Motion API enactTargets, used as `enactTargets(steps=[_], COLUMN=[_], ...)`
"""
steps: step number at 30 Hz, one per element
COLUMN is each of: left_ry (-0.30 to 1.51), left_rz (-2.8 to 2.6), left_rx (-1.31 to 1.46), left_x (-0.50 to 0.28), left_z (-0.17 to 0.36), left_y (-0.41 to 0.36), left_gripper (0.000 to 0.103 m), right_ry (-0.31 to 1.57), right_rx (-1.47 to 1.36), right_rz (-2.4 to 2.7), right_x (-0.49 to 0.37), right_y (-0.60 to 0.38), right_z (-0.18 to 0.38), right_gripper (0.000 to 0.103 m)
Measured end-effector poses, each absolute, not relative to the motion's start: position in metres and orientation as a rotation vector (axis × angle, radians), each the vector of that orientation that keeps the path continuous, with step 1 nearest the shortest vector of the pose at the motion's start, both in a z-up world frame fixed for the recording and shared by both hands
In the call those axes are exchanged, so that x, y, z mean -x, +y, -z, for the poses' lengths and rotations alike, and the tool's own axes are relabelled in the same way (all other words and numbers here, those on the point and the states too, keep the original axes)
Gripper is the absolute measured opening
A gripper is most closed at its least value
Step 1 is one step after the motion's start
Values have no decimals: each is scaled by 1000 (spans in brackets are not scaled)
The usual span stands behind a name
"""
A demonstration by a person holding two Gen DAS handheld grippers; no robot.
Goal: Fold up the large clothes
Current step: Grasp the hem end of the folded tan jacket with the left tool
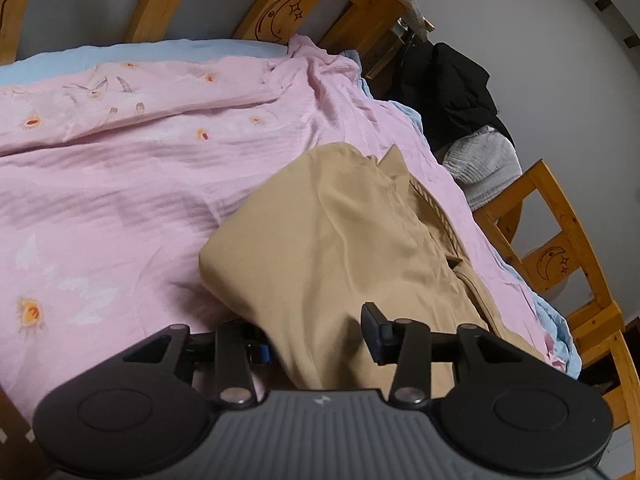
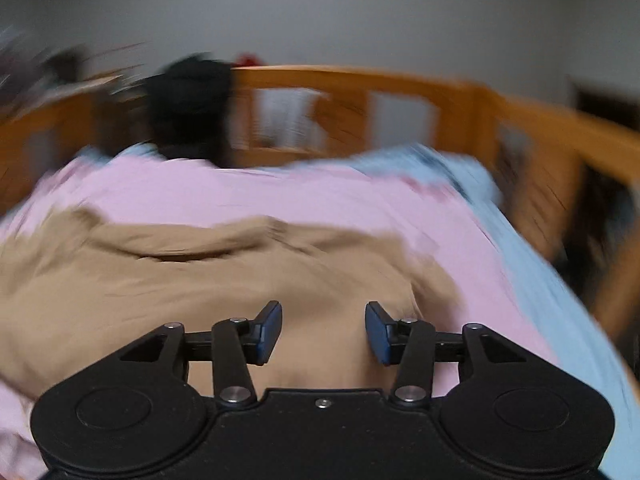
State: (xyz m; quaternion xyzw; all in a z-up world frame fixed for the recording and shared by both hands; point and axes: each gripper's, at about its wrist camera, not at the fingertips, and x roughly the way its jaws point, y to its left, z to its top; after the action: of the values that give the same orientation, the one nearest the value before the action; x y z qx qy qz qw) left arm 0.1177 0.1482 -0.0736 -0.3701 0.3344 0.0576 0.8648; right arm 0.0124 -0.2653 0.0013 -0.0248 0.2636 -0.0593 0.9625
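A large tan garment (image 1: pixel 340 248) lies bunched and partly folded on the pink bedspread (image 1: pixel 120 184). My left gripper (image 1: pixel 316 340) is open, and a fold of the tan cloth drapes between its two fingers and hides the left fingertip. In the blurred right wrist view the same tan garment (image 2: pixel 180 276) spreads across the bed. My right gripper (image 2: pixel 324 332) is open and empty, hovering just above the garment's near part.
A wooden bed rail (image 1: pixel 560 248) with moon carvings runs round the bed. A black garment (image 1: pixel 448 88) and a grey-white one (image 1: pixel 480 164) hang over the rail. A light blue sheet (image 2: pixel 552 280) shows at the bed's edge.
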Motion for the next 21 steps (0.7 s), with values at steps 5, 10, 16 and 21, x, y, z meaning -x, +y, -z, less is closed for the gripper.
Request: enactTargets(steps=[5,10,16,21], left_ry=[705,698,647,504], left_rz=[-127,-140,-131,63], left_rx=[764,745,713,553], left_x=[-119,-121,-118,-119], left_z=[74,75,60,2], left_y=[147,146,142,108], left_gripper=[46,40,4,1], right_ry=[388,443,554,532], right_rx=[224,214,289,261], right_rz=[63,-95,-145,-155], right_x=[-40,-76,-89,-82], right_y=[-221,-201,-183,-189], right_z=[-8,3,54,69], right_gripper=[53,60,55,55])
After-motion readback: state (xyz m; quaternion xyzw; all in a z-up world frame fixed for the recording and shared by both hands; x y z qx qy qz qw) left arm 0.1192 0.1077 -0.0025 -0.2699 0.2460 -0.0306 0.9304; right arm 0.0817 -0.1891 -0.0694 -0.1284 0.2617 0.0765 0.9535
